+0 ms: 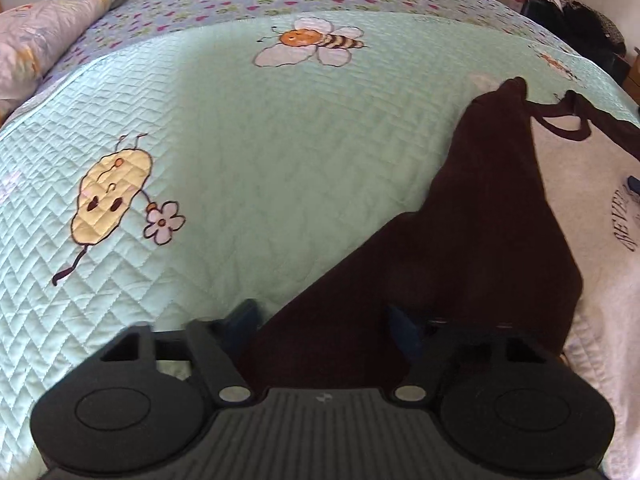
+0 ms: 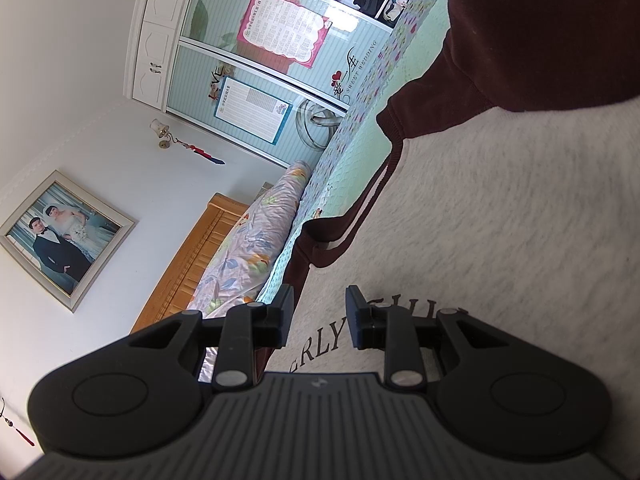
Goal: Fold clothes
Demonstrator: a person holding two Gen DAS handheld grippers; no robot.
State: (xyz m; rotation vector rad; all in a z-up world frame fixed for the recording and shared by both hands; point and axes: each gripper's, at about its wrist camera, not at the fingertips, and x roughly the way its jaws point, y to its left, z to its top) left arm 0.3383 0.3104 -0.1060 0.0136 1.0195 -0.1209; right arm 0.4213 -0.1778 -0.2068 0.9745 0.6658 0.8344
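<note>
**Both claws spread over a sweatshirt with one sleeve laid inward**

The left gripper has its blue-padded fingers standing apart, straddling the dark brown sleeve near its cuff end; the cloth runs between them, but I see no pinch on it. The right gripper is likewise spread wide, hovering over the grey chest of the sweatshirt above the printed lettering, holding nothing.

The garment lies front up on the mint quilted bedspread, toward its right side in the left wrist view. Its long axis runs from the near edge of the bed to the far, collar pointing away toward the bee motif.

As for progress: the left sleeve lies slanted against the body's edge, perhaps partly drawn in, and in the right wrist view brown cloth overlaps the grey shoulder area. The body itself is still spread at full length, so I judge the lengthwise folds remain.
</note>
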